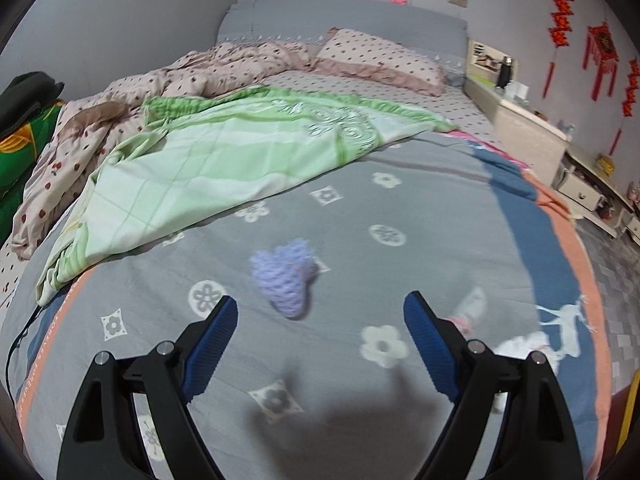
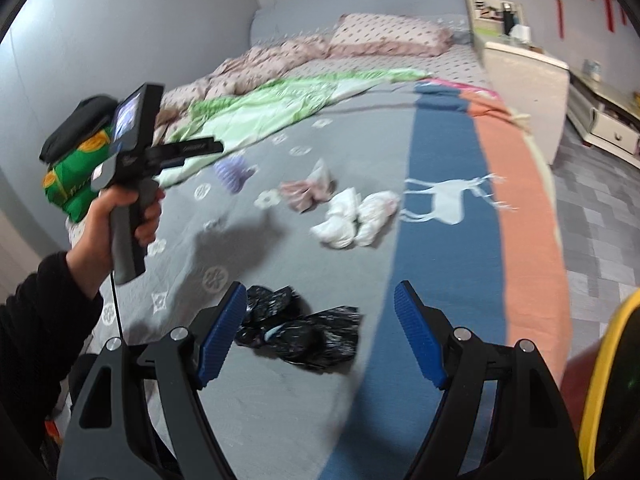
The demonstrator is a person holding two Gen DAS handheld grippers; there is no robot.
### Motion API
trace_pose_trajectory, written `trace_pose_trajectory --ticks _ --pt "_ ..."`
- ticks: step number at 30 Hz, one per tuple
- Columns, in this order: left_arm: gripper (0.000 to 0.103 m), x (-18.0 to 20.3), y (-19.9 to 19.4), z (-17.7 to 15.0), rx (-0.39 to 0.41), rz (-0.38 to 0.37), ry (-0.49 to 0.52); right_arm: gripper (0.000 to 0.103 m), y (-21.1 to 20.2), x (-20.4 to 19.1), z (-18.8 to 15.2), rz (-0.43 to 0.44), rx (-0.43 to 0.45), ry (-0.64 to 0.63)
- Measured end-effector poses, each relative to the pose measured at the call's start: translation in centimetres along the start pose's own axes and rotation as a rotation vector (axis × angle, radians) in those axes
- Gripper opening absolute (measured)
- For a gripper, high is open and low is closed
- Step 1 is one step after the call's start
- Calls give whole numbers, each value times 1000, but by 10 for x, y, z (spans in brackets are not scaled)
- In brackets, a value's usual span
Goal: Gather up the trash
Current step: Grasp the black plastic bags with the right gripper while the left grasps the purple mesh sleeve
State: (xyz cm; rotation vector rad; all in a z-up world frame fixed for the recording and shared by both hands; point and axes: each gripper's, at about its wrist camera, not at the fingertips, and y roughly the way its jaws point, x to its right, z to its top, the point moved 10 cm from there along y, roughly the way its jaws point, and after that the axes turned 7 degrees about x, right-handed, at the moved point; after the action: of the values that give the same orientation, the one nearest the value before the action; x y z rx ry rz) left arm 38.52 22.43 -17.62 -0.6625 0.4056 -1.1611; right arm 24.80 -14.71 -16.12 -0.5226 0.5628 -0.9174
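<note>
On the grey flowered blanket (image 1: 400, 208) lies a purple foam net (image 1: 284, 280). My left gripper (image 1: 320, 300) hovers open just short of the net, with nothing between its blue pads (image 1: 212, 344). A pinkish wrapper (image 1: 468, 312) and white tissue (image 1: 520, 344) lie to its right. In the right wrist view, a crumpled black plastic bag (image 2: 296, 328) lies under and between the open fingers of my right gripper (image 2: 320, 288), untouched. Farther on are white tissue wads (image 2: 352, 220), a pink wrapper (image 2: 308, 190) and the purple net (image 2: 232, 172).
A hand (image 2: 120, 216) in a black sleeve holds the left gripper's handle at the left. A green quilt (image 1: 224, 152) and a dotted duvet (image 1: 160, 84) cover the far half of the bed. A pale nightstand (image 2: 524, 76) stands at the right, and a yellow-rimmed object (image 2: 600, 380) at the near right corner.
</note>
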Motion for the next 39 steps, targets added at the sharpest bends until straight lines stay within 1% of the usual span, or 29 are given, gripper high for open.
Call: trace_pose_trajectory --ticks 7,9,12,15,18,20,24,26,27,28,29,31,32,33,34,39 --pt "82 -23 42 -11 -49 29 -22 73 36 -22 -21 24 -76 -74" --pt "82 -28 52 -13 -61 36 -27 73 46 -28 -27 12 -85 -119" --pt "82 -31 66 -14 -69 53 -21 73 53 -36 -33 18 -94 -161" --pt "82 -37 81 -11 -76 63 -36 73 60 -48 -41 15 -99 -235" --pt "82 -41 92 -12 -89 65 -56 73 64 -57 -47 23 -103 -298" --pt "82 -41 99 -13 -98 50 -72 73 70 -61 -52 17 -110 -340" --pt "81 -35 112 -20 -112 43 -49 73 82 -60 -57 13 -128 -359" --pt "75 -31 117 -24 -120 41 -36 71 91 -57 -58 20 -145 -342" --pt "69 -29 120 -26 -127 41 -26 70 93 -57 -58 21 -149 -338" --pt "65 -26 123 -28 -134 36 -22 66 96 -55 -58 19 -153 -336" --pt "63 -25 124 -29 -139 32 -20 63 100 -53 -58 18 -159 -331" --pt "55 -21 128 -31 -142 30 -4 61 104 -52 -58 23 -170 -317" --pt "52 -20 129 -31 -142 32 2 59 108 -50 -58 30 -179 -303" --pt "46 -19 130 -31 -143 29 4 59 110 -49 -58 34 -187 -292" --pt "43 -19 131 -31 -144 22 2 58 112 -47 -59 39 -194 -278" --pt "36 -16 130 -31 -134 17 18 52 120 -42 -58 62 -216 -216"
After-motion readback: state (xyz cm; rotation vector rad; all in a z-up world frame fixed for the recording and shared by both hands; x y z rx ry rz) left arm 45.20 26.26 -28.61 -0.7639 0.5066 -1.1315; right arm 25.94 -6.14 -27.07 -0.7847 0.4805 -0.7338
